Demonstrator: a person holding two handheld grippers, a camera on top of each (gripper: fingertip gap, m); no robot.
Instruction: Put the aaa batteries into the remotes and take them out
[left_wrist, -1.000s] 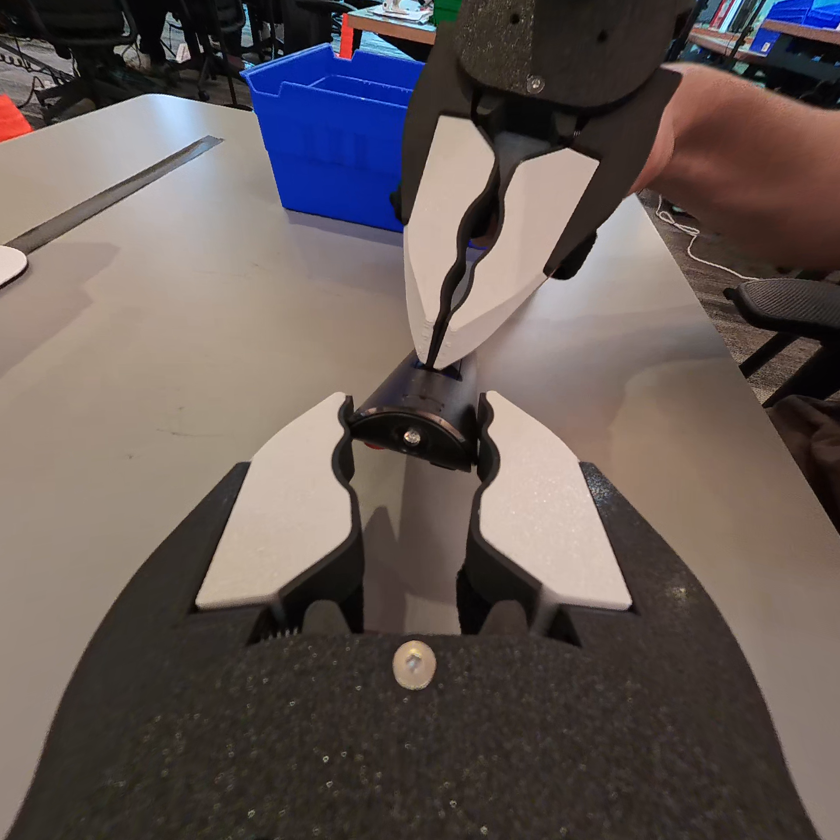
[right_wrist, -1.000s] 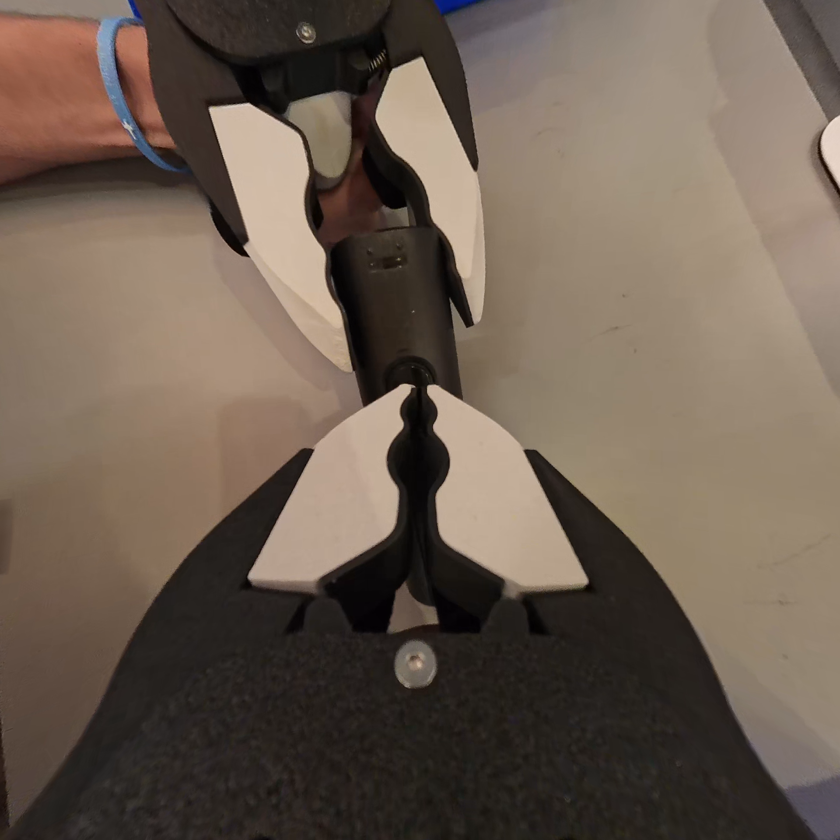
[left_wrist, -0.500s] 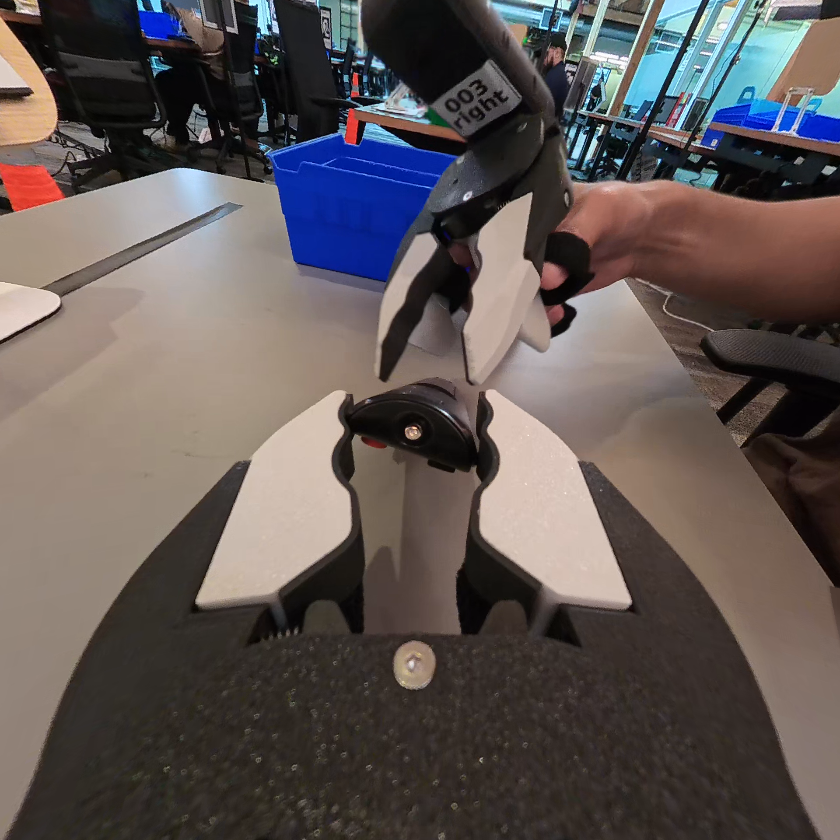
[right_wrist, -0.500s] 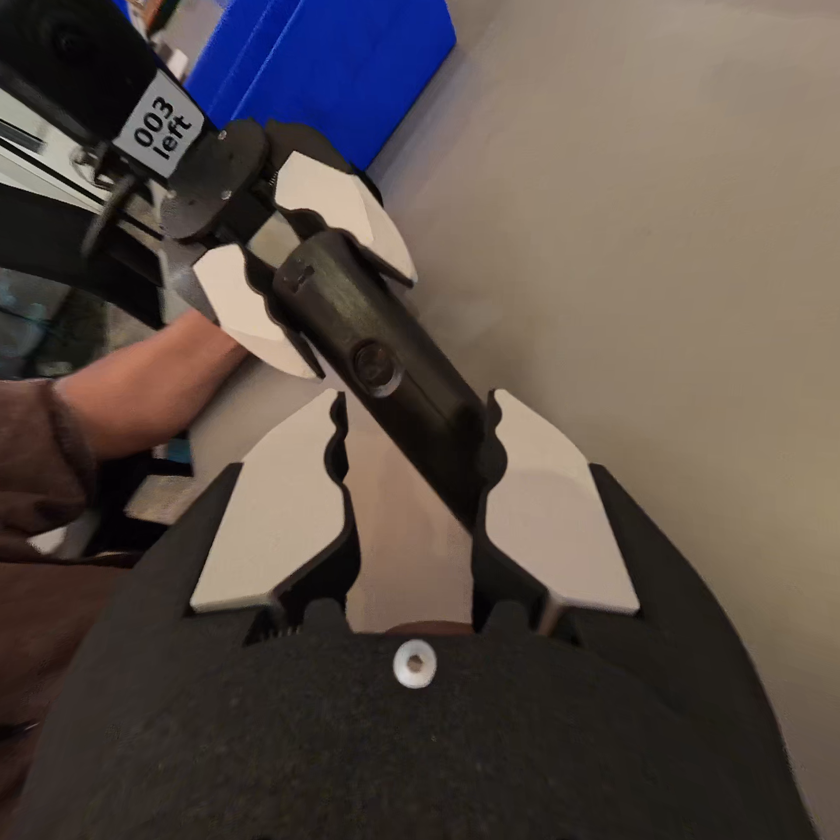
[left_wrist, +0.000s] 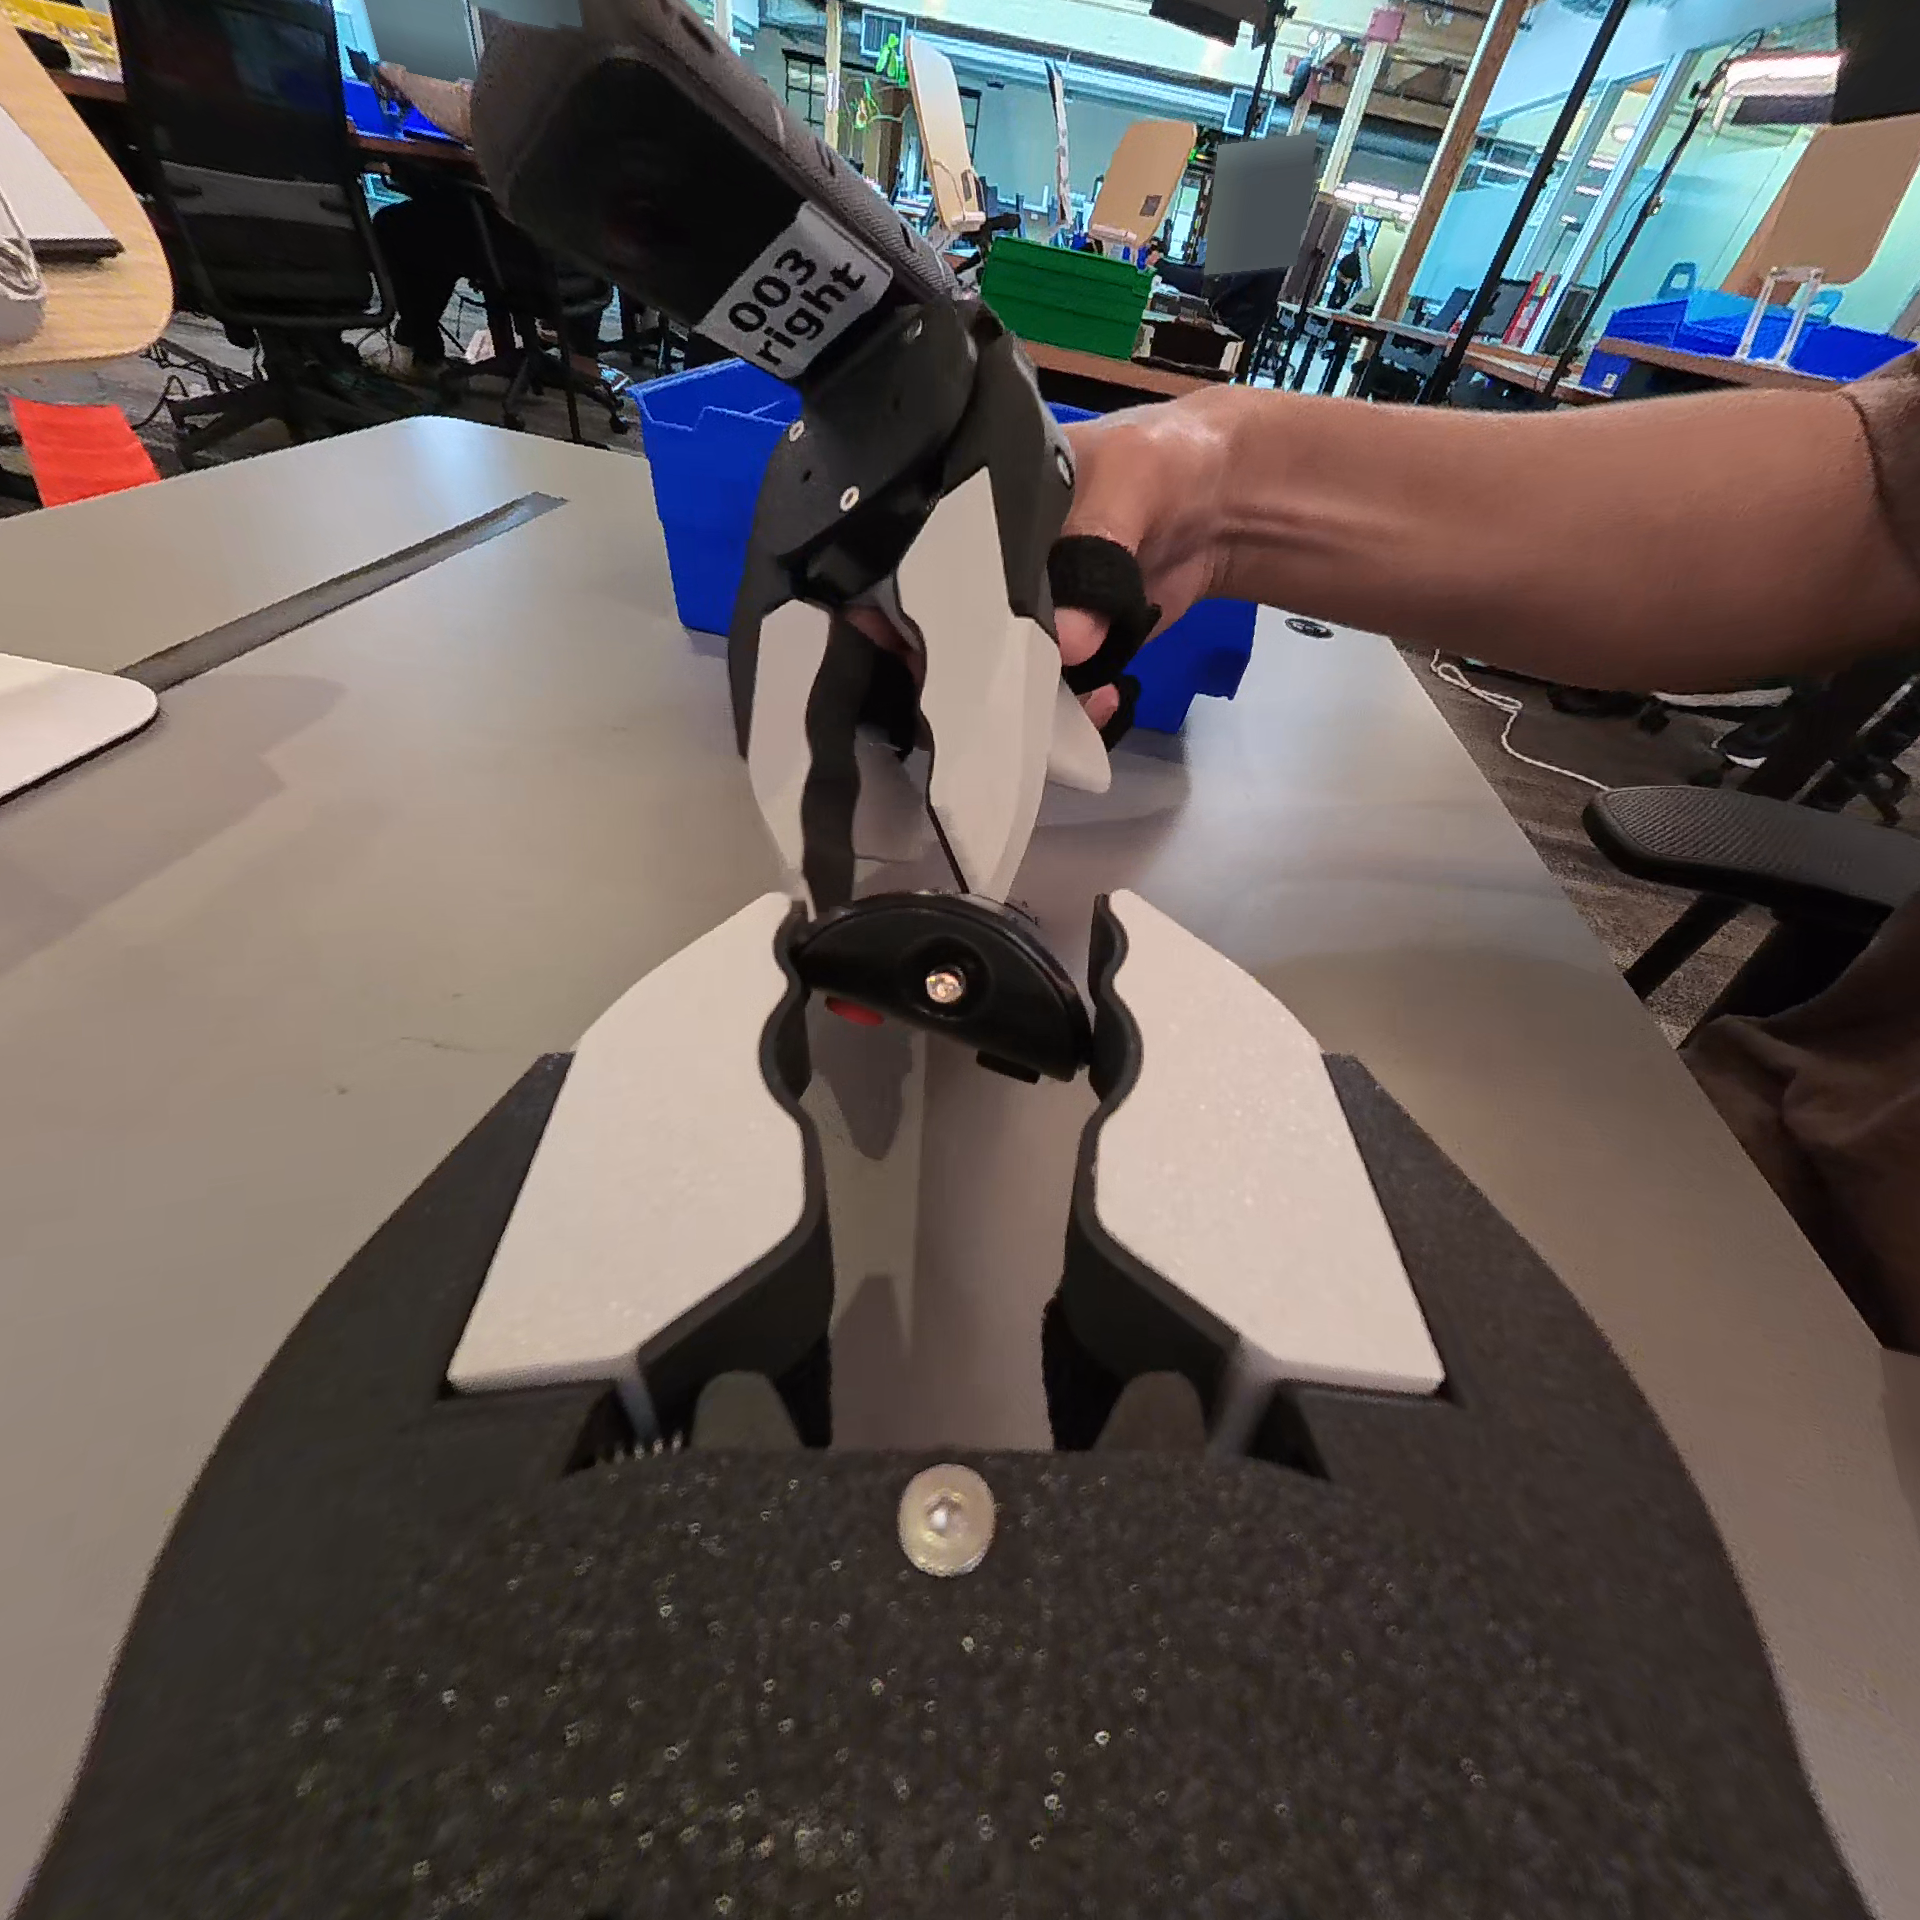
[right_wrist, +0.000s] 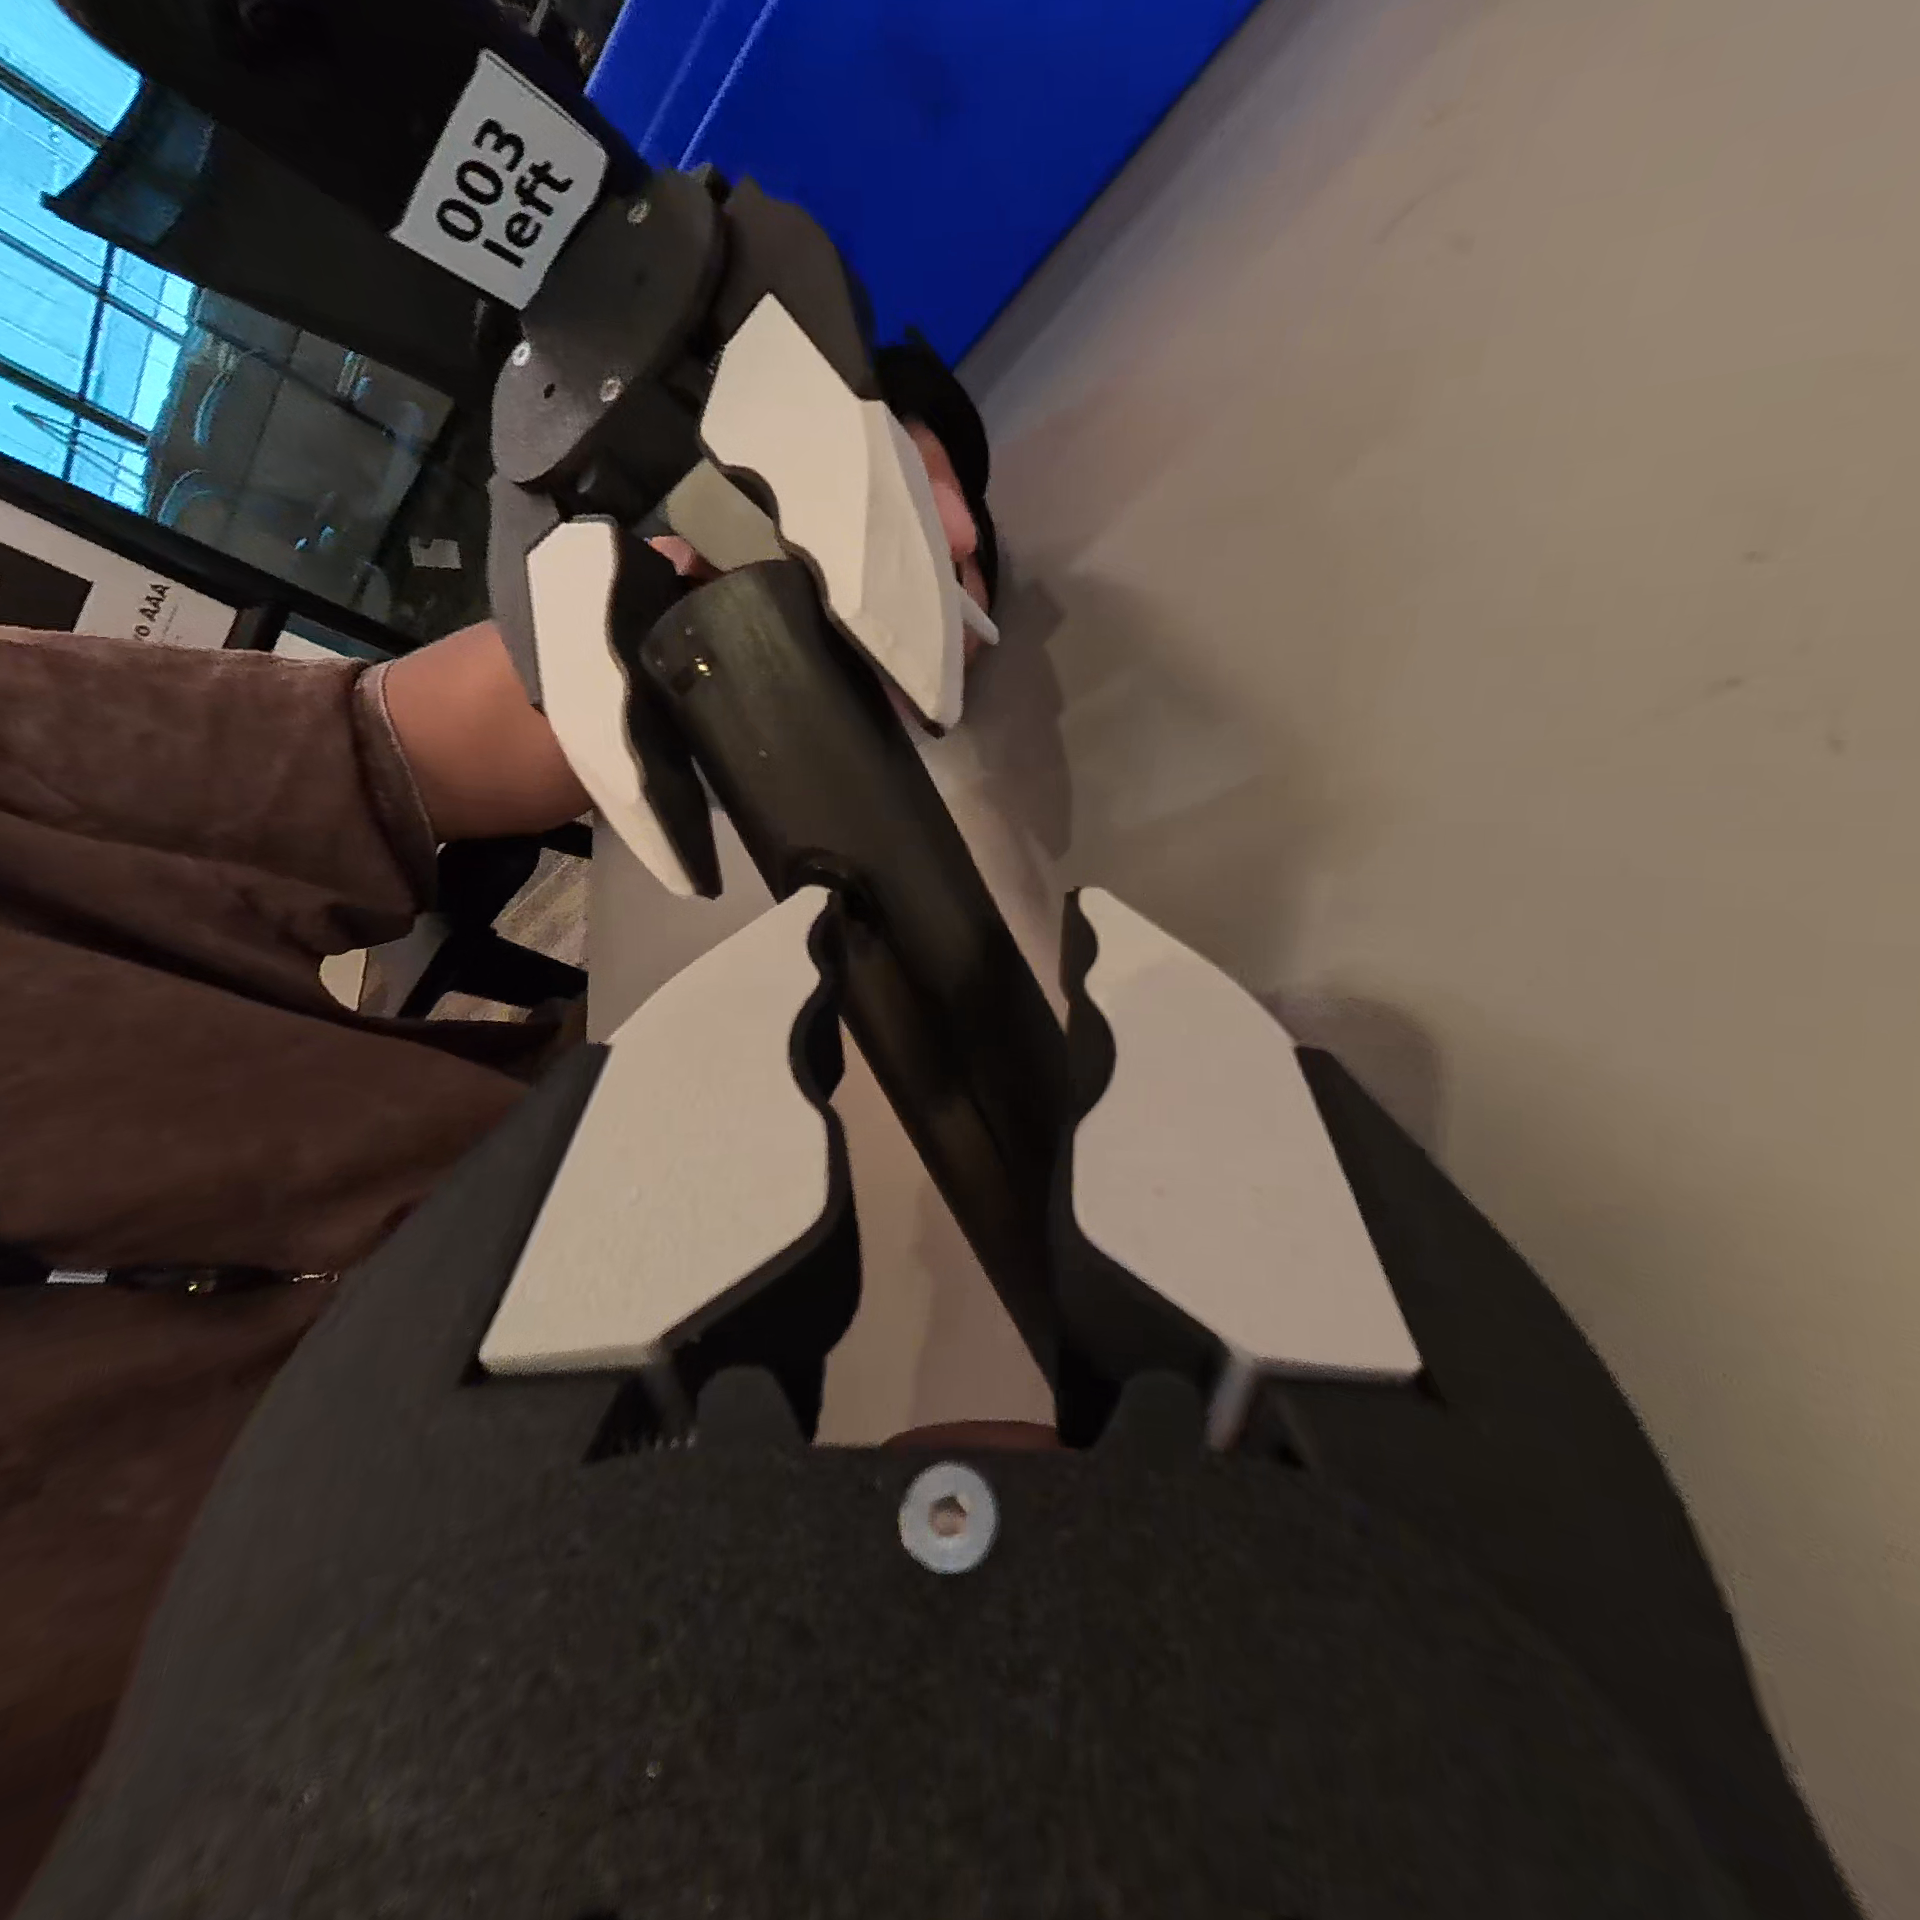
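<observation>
left gripper (left_wrist: 940, 997): clamped on black remote (left_wrist: 940, 982), held above the grey table (left_wrist: 364, 831) | right gripper (right_wrist: 945, 997): jaws apart astride remote body, not gripping | progress: no AAA batteries visible; compartment state unclear, stage uncertain

Both grippers: black grainy bodies, 2 white fingers (left_wrist: 665, 1132) with wavy black inner pads, 1 silver screw (left_wrist: 945, 1536) each, white label (right_wrist: 499, 208) on handle. Brown sleeve (right_wrist: 187, 790); black finger strap (left_wrist: 1101, 582).
</observation>
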